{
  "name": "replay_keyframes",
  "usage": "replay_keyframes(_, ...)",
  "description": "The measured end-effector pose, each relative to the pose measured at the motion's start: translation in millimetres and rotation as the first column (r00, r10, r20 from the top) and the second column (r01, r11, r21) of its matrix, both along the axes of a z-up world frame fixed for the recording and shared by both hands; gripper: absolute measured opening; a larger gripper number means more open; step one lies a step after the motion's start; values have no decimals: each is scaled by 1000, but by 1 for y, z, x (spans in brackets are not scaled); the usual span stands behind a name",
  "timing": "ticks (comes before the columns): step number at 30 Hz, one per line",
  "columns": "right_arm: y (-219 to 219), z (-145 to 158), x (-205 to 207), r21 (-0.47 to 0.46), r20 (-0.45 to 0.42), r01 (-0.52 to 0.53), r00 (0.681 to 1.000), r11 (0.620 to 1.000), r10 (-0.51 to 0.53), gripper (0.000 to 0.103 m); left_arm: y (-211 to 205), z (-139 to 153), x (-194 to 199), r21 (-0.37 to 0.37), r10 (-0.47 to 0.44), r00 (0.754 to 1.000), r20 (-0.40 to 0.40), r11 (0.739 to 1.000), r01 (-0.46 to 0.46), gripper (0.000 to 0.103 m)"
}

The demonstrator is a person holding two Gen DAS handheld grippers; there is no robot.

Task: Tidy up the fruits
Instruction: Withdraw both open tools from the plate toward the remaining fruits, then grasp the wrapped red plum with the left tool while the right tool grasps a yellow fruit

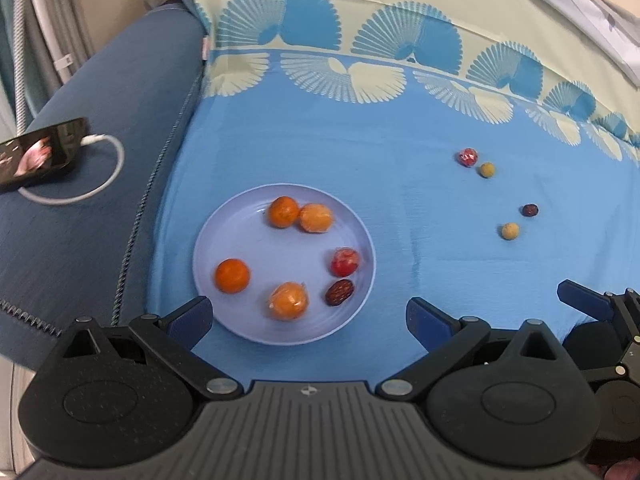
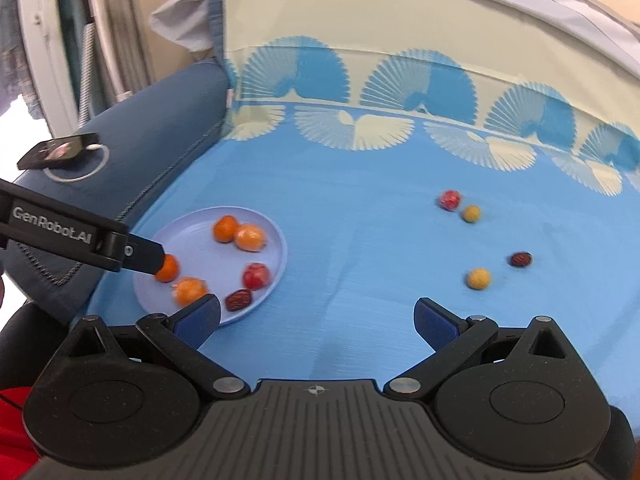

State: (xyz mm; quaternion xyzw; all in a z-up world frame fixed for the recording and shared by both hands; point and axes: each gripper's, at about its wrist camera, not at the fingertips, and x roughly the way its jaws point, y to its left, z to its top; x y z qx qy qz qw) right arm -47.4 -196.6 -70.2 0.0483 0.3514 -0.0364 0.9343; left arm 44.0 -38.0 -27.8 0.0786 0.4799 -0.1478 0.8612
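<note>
Both the left hand-held gripper [image 1: 308, 320] and the right hand-held gripper [image 2: 318, 320] are hanging wide and empty, likely collecting next the loose yellow fruit [image 2: 478, 278] for the plate [image 1: 208, 248].

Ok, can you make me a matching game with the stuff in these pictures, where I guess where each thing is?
Things:
1. dark red date
2. yellow ball fruit
3. phone
4. left gripper

Places:
A. on the dark blue cushion, with a white cable plugged in
B. open, above the plate's near rim
C. on the lilac plate, beside a red fruit
D. loose on the blue cloth, near another dark fruit

Pairs: 1-C, 2-D, 3-A, 4-B
</note>
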Motion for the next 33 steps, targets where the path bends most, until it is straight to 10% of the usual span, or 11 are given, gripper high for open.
replay_keyframes(19,-123,-66,41,-17,-44,306,951,952,-307,102,-157,-29,98,28,-212,977,4,977,212,103)
replay_keyframes(33,-167,-133,110,-66,-90,326,939,943,-331,102,-309,-134,212,104,-535,845,-21,839,534,103)
